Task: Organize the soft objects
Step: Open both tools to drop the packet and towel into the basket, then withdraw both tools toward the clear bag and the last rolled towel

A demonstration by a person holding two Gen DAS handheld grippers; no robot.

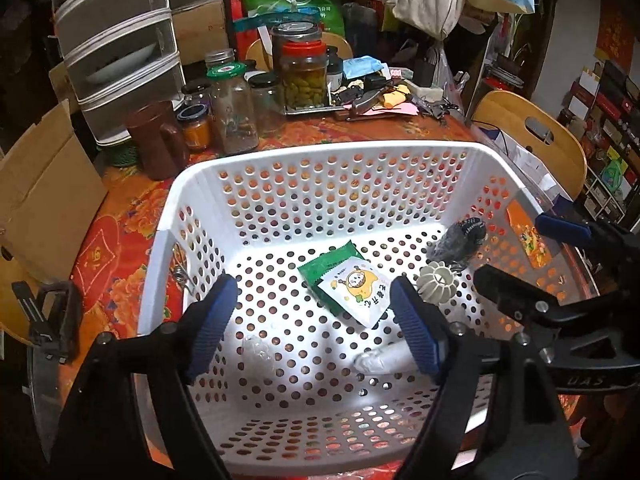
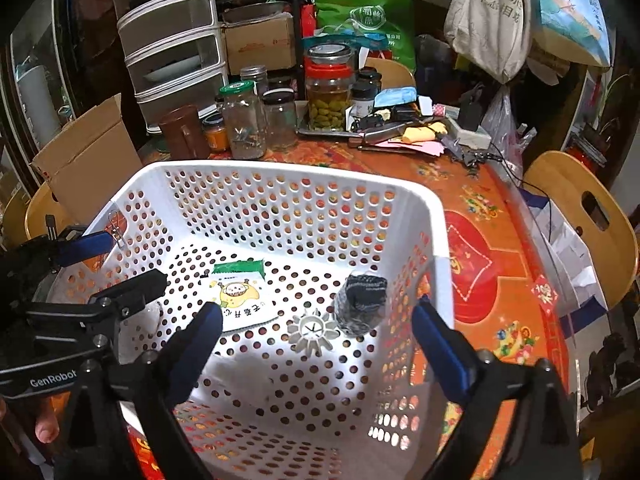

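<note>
Both the left gripper [image 1: 316,328] and right gripper [image 2: 316,344] hover jaws spread and empty over the white perforated plastic basket [image 1: 320,156] — likely because the green-and-white snack sachet [image 1: 348,284] at its centre and the dark rolled sock [image 1: 460,240] toward 2 o'clock already lie gathered inside.

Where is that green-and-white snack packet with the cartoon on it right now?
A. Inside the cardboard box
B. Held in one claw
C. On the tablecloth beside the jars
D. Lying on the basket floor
D: the snack packet lies flat on the white basket's perforated floor, with both claws open and empty.
</note>
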